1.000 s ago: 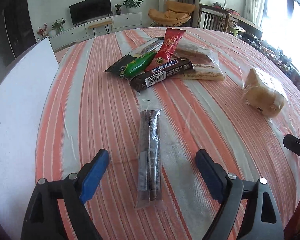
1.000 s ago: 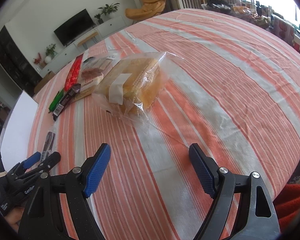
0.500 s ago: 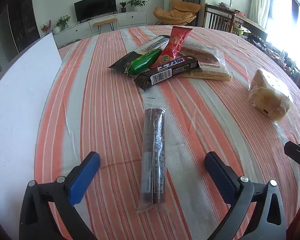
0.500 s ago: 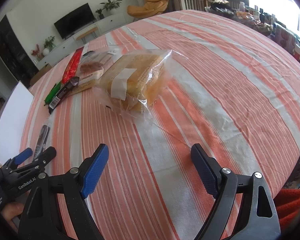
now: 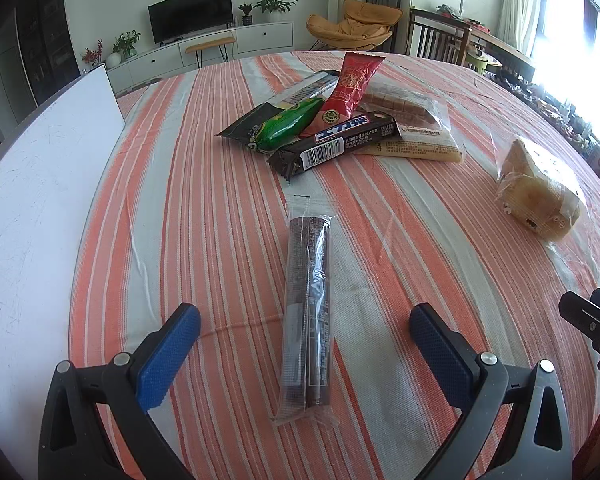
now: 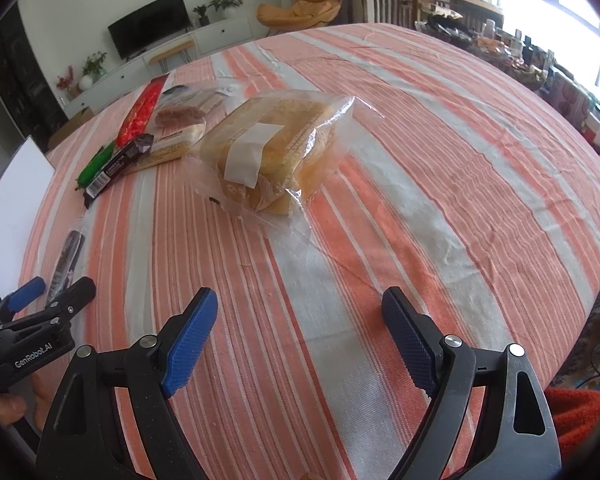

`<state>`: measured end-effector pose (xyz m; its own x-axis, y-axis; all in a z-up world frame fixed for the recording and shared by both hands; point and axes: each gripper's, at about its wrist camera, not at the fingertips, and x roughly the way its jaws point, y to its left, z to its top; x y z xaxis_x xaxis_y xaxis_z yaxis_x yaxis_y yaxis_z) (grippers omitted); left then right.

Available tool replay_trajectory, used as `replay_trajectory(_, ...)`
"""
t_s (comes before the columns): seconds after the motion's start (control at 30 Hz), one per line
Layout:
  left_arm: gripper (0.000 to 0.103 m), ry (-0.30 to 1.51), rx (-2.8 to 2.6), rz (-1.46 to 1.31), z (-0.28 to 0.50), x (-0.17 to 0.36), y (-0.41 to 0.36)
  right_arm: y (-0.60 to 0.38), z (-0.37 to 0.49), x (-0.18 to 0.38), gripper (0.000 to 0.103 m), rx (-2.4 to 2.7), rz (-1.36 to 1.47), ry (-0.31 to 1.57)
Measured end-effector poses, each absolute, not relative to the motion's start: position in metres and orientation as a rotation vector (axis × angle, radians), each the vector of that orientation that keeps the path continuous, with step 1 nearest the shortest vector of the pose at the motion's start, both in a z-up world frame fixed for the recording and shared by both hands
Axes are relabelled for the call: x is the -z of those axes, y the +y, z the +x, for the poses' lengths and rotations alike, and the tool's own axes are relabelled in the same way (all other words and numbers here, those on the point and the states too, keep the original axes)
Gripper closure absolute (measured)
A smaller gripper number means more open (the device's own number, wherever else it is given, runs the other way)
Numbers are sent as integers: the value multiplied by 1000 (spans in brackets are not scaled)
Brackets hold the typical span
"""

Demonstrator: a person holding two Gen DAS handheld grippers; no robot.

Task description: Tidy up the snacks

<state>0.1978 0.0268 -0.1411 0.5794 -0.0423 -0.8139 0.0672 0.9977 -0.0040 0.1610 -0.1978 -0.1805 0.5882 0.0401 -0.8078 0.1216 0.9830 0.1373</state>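
Both grippers are hovering wide open over snacks lying on a striped woven tablecloth (image 5: 204, 216).

The left gripper (image 5: 305, 354), whose jaws have just been opening, is straddling without touching a long dark bar in clear crinkly film (image 5: 308, 312); the right gripper (image 6: 300, 340) is gaping over bare cloth. Farther off are lying a soft bagged bread loaf (image 6: 268, 148) and a glossy heap of wrapped bars (image 5: 332, 124).

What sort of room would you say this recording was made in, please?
Most likely a home's open living and dining room: a flat-screen television on a low white cabinet, an orange lounge chair, and a round table under a striped tablecloth holding packaged snacks.
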Motion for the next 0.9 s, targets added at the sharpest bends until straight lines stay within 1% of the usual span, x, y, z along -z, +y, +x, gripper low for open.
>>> replay_trajectory(0.17, 0, 951, 64, 28, 198, 141, 27, -196, 161, 181, 16, 50, 173, 944)
replay_trajectory(0.23, 0, 951, 64, 28, 198, 141, 27, -201, 159, 179, 17, 40, 210, 936)
replay_trajectory(0.27, 0, 951, 64, 28, 198, 141, 27, -209, 155, 176, 17, 28, 271, 913)
replay_trajectory(0.37, 0, 951, 64, 28, 198, 141, 27, -246, 131, 156, 17, 46, 476, 738)
replay_trajectory(0.43, 0, 951, 64, 28, 198, 141, 27, -267, 120, 150, 15, 111, 568, 667)
replay_trajectory(0.6, 0, 951, 64, 28, 198, 141, 27, -264, 150, 141, 16, 160, 570, 764)
replay_trajectory(0.7, 0, 950, 64, 28, 198, 141, 27, -239, 180, 125, 15, 155, 537, 791)
replay_trajectory(0.77, 0, 950, 64, 28, 198, 141, 27, -213, 206, 117, 17, 131, 454, 816)
replay_trajectory(0.83, 0, 950, 64, 29, 198, 141, 27, -189, 229, 122, 17, 175, 334, 863)
replay_trajectory(0.9, 0, 950, 64, 28, 198, 141, 27, -177, 249, 140, 17, 232, 297, 938)
